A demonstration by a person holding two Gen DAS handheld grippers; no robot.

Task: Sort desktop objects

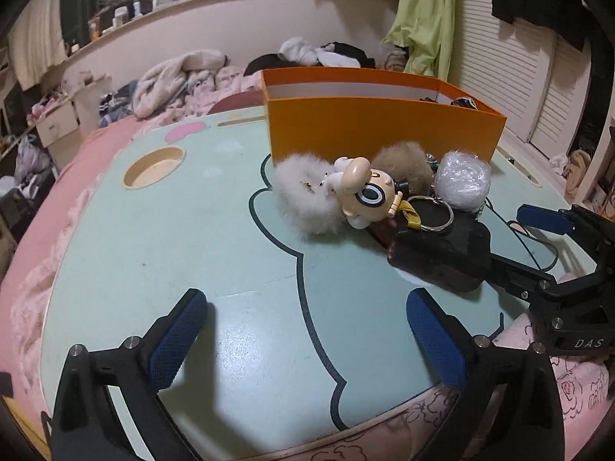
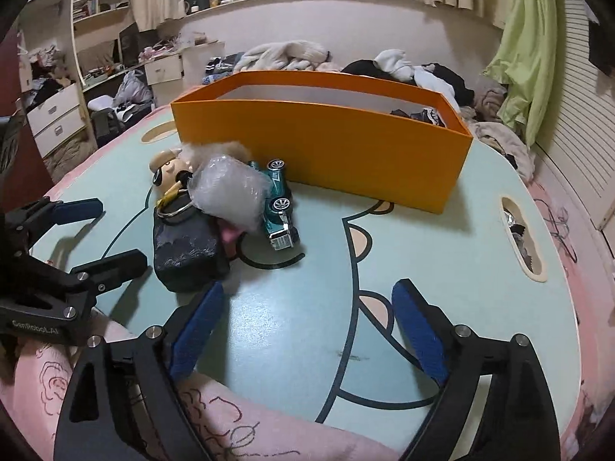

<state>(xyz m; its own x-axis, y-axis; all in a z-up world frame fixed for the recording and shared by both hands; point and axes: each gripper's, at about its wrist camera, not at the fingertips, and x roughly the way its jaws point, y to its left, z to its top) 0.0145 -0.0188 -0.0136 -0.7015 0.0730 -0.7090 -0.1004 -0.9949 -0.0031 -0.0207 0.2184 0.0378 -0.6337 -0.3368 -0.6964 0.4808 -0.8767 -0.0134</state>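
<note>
Beside orange box (image 2: 346, 153) — toy heap (image 2: 226, 199)

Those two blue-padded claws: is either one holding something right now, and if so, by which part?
Nothing is held. The left gripper and right gripper are both open over the bare table, short of the toy pile by the orange box.

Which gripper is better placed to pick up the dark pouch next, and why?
Probably the right gripper: it is open, and one fingertip already lies beside the dark pouch. The left gripper, also open, has only bare table between its fingers.
</note>
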